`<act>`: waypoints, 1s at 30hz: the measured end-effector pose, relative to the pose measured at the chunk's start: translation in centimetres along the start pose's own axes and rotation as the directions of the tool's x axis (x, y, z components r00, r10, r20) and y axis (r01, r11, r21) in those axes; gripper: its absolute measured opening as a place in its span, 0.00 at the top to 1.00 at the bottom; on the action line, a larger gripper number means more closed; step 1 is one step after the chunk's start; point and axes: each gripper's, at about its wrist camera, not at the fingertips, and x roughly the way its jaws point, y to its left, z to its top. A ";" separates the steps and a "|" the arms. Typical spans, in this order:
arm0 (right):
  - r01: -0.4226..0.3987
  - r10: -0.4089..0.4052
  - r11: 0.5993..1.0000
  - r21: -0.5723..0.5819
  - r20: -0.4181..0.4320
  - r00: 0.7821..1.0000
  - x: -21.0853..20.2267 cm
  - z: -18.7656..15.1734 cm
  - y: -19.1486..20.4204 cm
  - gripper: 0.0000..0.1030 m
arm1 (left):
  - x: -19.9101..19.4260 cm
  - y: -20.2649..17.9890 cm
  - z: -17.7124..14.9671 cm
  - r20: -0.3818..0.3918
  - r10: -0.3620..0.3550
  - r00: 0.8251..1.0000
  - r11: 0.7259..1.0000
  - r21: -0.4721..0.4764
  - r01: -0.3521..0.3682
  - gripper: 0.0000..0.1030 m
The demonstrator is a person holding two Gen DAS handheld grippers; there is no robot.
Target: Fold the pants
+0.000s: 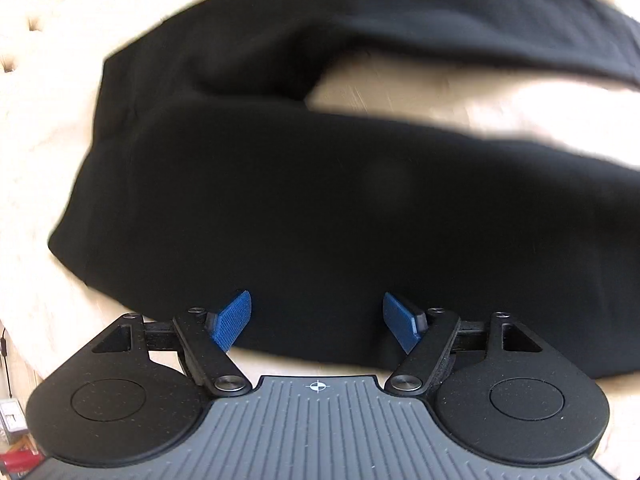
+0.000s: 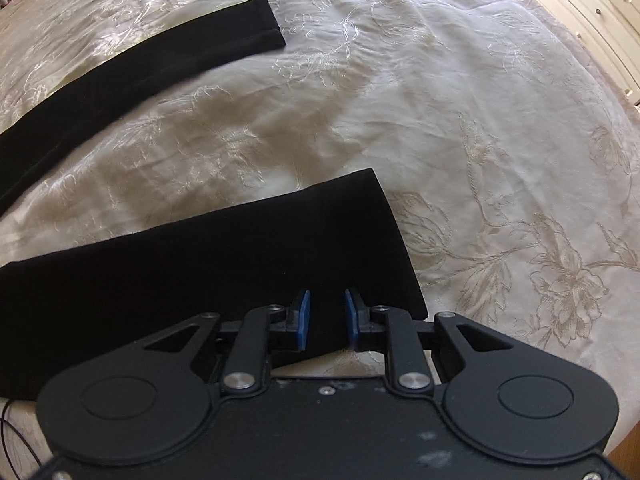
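One pair of black pants [image 2: 208, 264] lies flat on our embroidered bedspread [image 2: 460, 128], legs splayed. Near leg's hem sits under our right gripper [image 2: 327, 318], its fingers slightly parted, fabric between. Our left gripper [image 1: 316, 322], spread wide, hovers above the waist end.

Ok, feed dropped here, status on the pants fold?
Left gripper open above the black pants. Right gripper part open over near leg cuff, not gripping. Legs apart, unfolded on the bedspread. Nothing blocking.
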 end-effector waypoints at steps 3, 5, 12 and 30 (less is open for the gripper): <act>-0.034 0.034 0.999 0.009 0.061 0.998 -1.9 1.7 1.3 0.79 | -2.0 1.3 2.2 0.070 -0.019 0.997 1.000 -0.017 0.021 0.30; -0.069 0.068 0.998 0.000 0.121 0.990 -3.0 3.8 3.1 0.79 | -3.5 2.0 4.1 0.115 -0.034 0.993 0.999 -0.025 0.037 0.30; -0.190 0.193 0.981 -0.033 0.199 0.961 -2.5 12.2 8.6 0.75 | -7.1 2.0 8.7 0.251 -0.041 0.967 0.999 -0.009 0.044 0.30; -0.308 0.402 0.516 -0.799 -0.091 0.911 4.0 20.5 23.8 0.69 | -3.1 1.4 12.7 0.106 -0.034 0.994 0.997 -0.067 0.041 0.30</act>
